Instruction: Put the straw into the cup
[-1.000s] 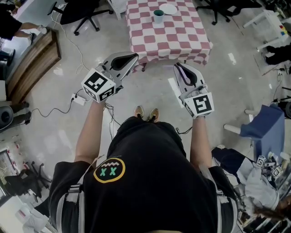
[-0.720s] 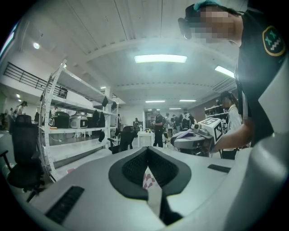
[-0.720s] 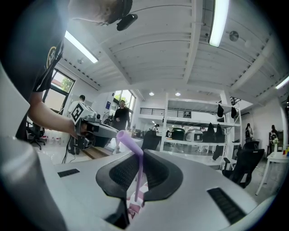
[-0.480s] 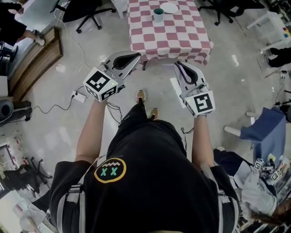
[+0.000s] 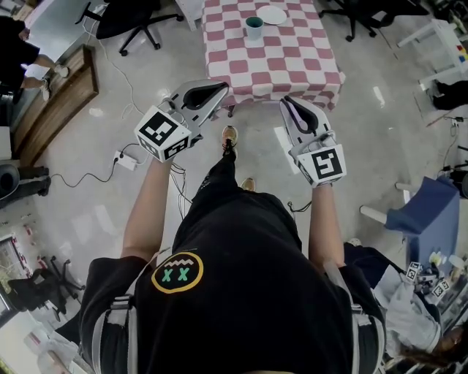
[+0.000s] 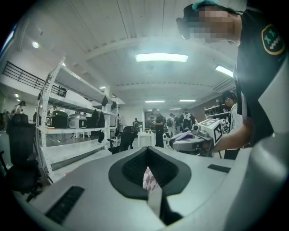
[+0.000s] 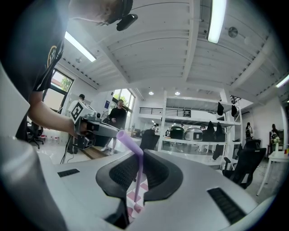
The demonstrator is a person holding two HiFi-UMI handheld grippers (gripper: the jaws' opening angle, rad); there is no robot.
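**Two tongs over the floor, short of the counter**

Right tongs: closed on a lilac straw. The straw is a thin smooth tube clamped upright between the black ribbed pads, and its bent neck angles off to the left above them.

Left tongs: closed, pads meeting, nothing held. Only checked cloth shows through the slit.

Both shells are grey moulded plastic, each with a black-and-white marker cube at the hand end. Both hang over glossy pale floor, short of the counter's near edge.

Counter: square, draped in pink-and-white checked cloth.

Cup: teal, round, open-topped, upright near the far edge, about mid-width. Just beside it, toward the far right corner, lies a flat white round plate. Straw and cup are well apart.
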